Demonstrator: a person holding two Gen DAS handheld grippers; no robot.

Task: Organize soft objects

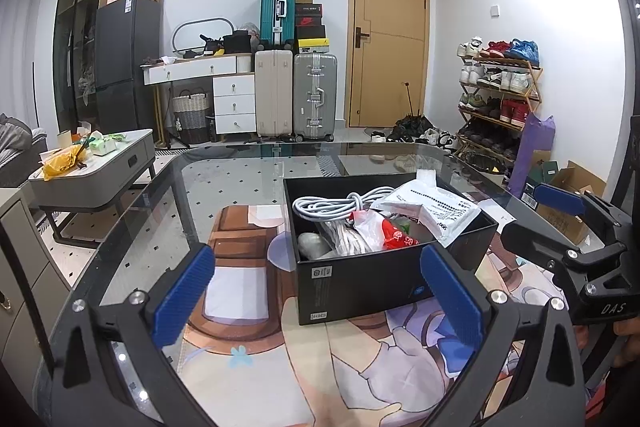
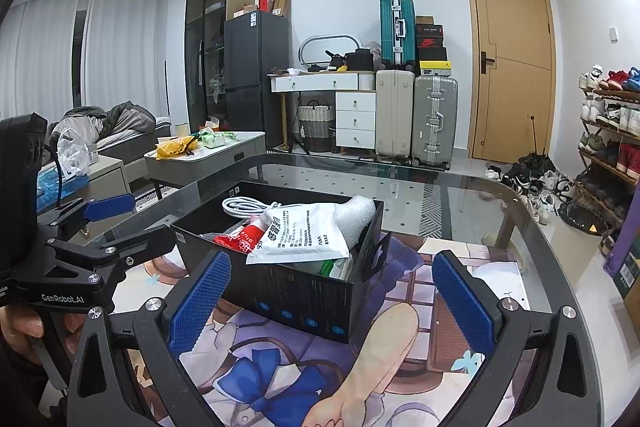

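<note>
A black box (image 1: 360,279) stands on the glass table (image 1: 240,163), on a cartoon-print mat (image 1: 304,359). It holds a coiled white cable (image 1: 336,205), a white printed pouch (image 1: 436,207), a red-and-white packet (image 1: 394,235) and a grey object (image 1: 314,245). My left gripper (image 1: 318,293) is open and empty, just in front of the box. My right gripper (image 2: 330,303) is open and empty, in front of the box (image 2: 304,291), where the pouch (image 2: 304,235), the cable (image 2: 244,207) and white foam (image 2: 356,213) show. Each gripper shows at the edge of the other's view.
A low side table (image 1: 100,167) with a yellow bag stands to the left. Suitcases (image 1: 296,95), white drawers (image 1: 234,103) and a wooden door (image 1: 388,35) line the far wall. A shoe rack (image 1: 500,95) and cardboard boxes (image 1: 572,195) stand to the right.
</note>
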